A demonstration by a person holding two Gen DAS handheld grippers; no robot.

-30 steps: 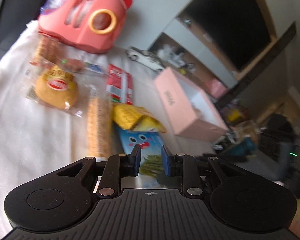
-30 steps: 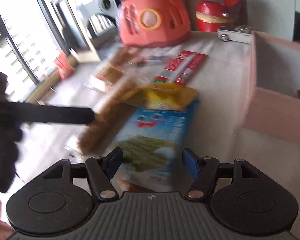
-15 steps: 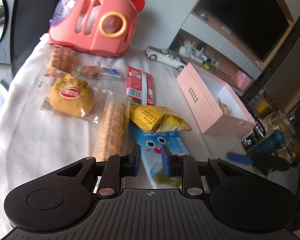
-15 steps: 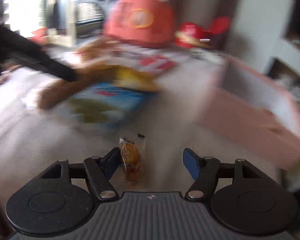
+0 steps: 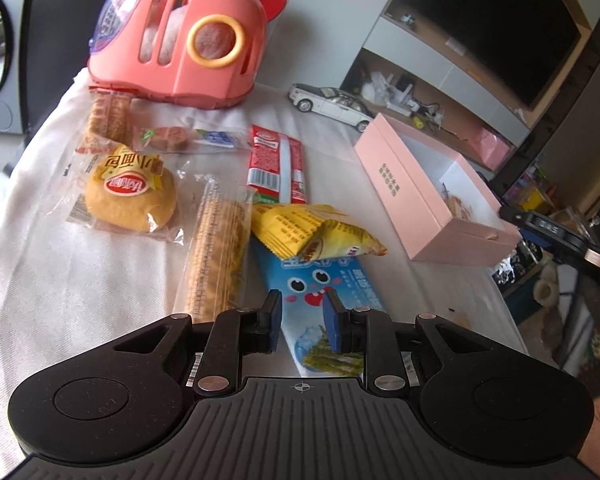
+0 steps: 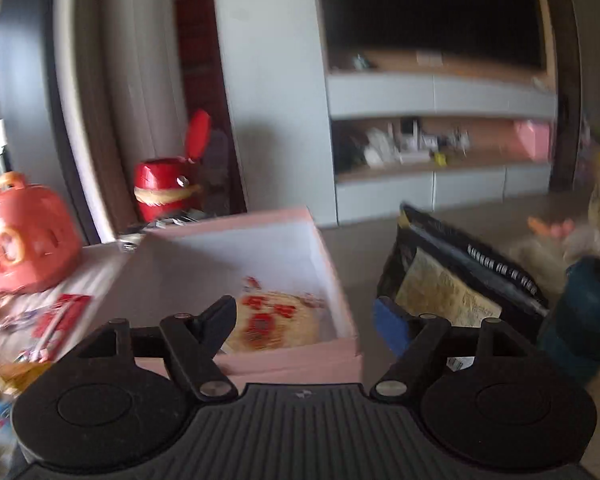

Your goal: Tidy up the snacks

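Several snacks lie on the white cloth [image 5: 40, 280]: a round bun packet [image 5: 130, 196], a cracker sleeve [image 5: 218, 252], a red packet [image 5: 278, 164], a yellow packet [image 5: 316, 230] and a blue cartoon packet [image 5: 324, 300]. My left gripper [image 5: 302, 318] hovers over the blue packet, jaws a narrow gap apart, empty. The open pink box [image 5: 428, 196] stands at the right. My right gripper [image 6: 306, 322] is wide open and empty at the box [image 6: 236, 256], which holds a wrapped round snack [image 6: 274, 320].
A pink toaster-shaped case [image 5: 180, 40] and a white toy car [image 5: 332, 102] stand at the cloth's far end. A red pot [image 6: 168, 192] stands behind the box. A black bag [image 6: 456, 276] and a dark blue cylinder [image 6: 588, 312] sit right of the table.
My right gripper swung right from the snack pile to the pink box and opened wider. The left gripper pulled back a little; its jaws kept the same gap.
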